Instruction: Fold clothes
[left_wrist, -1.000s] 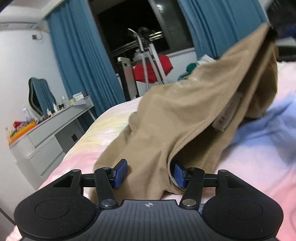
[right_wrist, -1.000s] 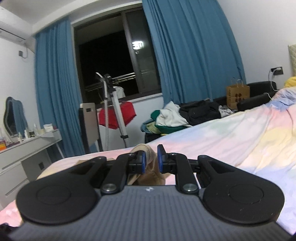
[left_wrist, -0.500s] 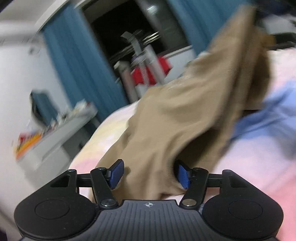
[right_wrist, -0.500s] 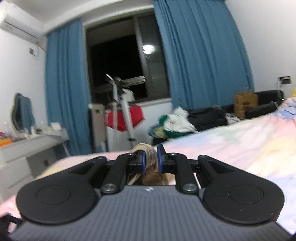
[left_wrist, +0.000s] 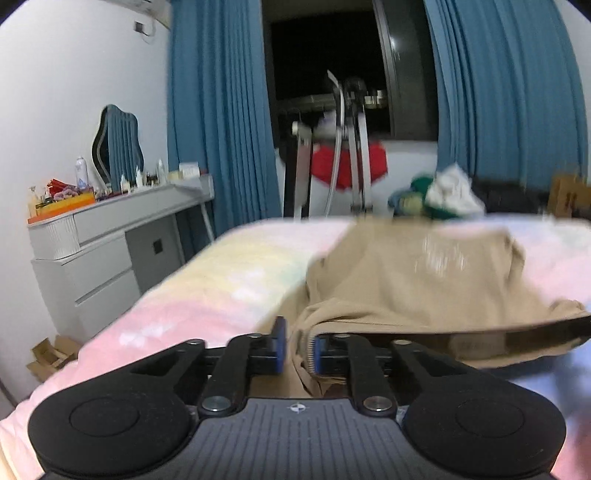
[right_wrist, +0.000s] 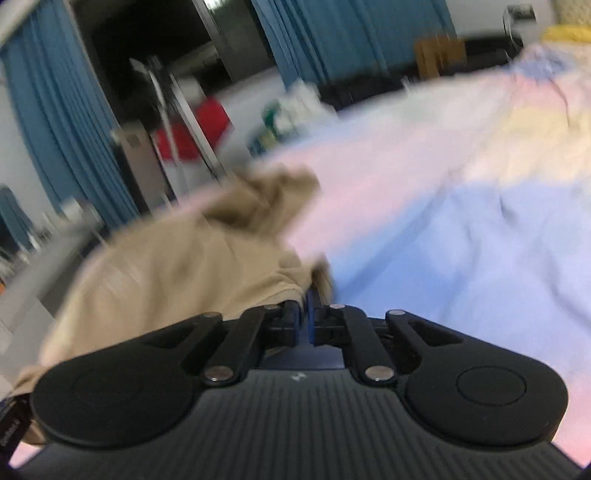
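**Tan garment stretched between both grippers, running left to right across the bed**

Tan cloth is what both of my grippers have hold of. My left gripper (left_wrist: 298, 345) has its jaws closing, with a ribbed hem of the garment (left_wrist: 406, 280) gathered between them; the pads look pressed against the fabric on both sides. My right gripper (right_wrist: 303, 320) is clenched tight, and another ribbed edge of the same garment (right_wrist: 177, 258) bunches up right at its fingertips, so I judge that it is pinched there, though blur softens the detail.

From the left wrist view, the garment spreads forward and to the right of the fingers, lying over the pink and yellow part of the bed (left_wrist: 229, 273), near the edge that faces the grey dresser (left_wrist: 103, 251). From the right wrist view, it trails off to the left of the fingers, with bare blue and pink bedding (right_wrist: 461, 240) ahead and to the right.

So the long axis of the cloth runs between my two hands, each holding one end of a hem. I judge the coming move depends on keeping that edge taut and level while I lay it down or carry it over.
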